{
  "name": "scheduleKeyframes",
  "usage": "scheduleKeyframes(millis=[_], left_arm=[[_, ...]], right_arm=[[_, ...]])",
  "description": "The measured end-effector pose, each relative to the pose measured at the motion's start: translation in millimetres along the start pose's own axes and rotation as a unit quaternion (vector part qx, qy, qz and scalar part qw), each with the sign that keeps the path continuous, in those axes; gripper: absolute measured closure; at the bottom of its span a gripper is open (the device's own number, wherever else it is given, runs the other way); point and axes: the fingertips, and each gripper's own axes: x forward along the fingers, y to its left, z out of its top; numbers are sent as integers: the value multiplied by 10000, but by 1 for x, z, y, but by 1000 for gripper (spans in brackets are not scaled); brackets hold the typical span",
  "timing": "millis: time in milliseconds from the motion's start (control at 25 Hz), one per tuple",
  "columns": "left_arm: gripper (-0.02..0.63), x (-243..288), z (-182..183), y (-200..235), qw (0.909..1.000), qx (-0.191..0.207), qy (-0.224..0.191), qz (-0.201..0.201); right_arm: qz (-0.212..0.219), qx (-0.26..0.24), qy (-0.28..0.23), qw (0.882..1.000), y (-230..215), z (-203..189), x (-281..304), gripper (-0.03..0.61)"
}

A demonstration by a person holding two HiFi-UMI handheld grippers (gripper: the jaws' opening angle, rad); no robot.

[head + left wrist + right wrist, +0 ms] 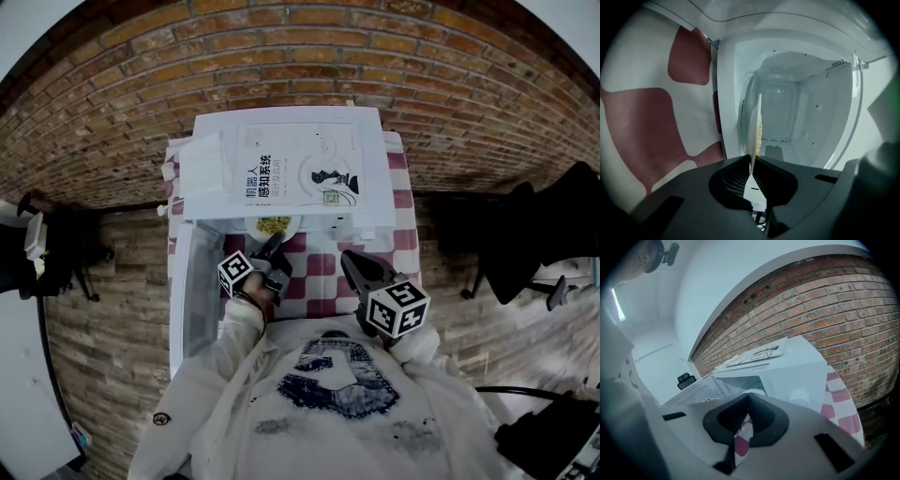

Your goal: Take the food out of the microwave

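A red-brick wall [300,56] stands behind a table under a red-and-white checked cloth [405,202], and on it sits a white box-shaped microwave [211,169] with its white door [192,281] swung wide to the left and a white printed book [300,169] lying flat on its roof. A round white plate [273,226] of pale yellow food [273,223] sits in the mouth of the oven, partly over the sill. The left gripper [273,246], black with a square-marker cube, reaches to the plate's near rim; in the left gripper view its jaws [752,159] are pressed nearly together, pinching the thin rim of the plate [754,124], which shows edge-on with the food [760,131] as a yellow fringe on one face and the pale oven cavity [797,108] behind. The right gripper [349,260] hangs over the cloth just beside the plate, apart from it, its jaws [748,397] pressed together on nothing. From the head view the oven's roof hides most of the plate, what the food is cannot be made out, and the person's white sleeves cover both hands
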Motion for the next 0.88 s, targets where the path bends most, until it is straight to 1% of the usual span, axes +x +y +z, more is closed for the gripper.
scheduleKeyframes(millis=[440,520,680,800,880], left_arm=[[591,-33,-16,-17,9999,92,-35,-115],[591,-41,-22,-24,9998,159,25,-112],[591,-54,-39,-46,9991,165,189,-333],[591,-68,-50,-53,9987,316,299,-260],[591,-76,-58,-64,9982,272,361,-395]], right_arm=[[283,12,71,9996,25,-12,0,565],[288,14,37,9996,30,-12,0,565],[257,26,-130,9996,41,-9,0,565],[200,-12,-256,9995,50,-9,-2,565],[166,-25,-311,9994,57,-10,-5,565]])
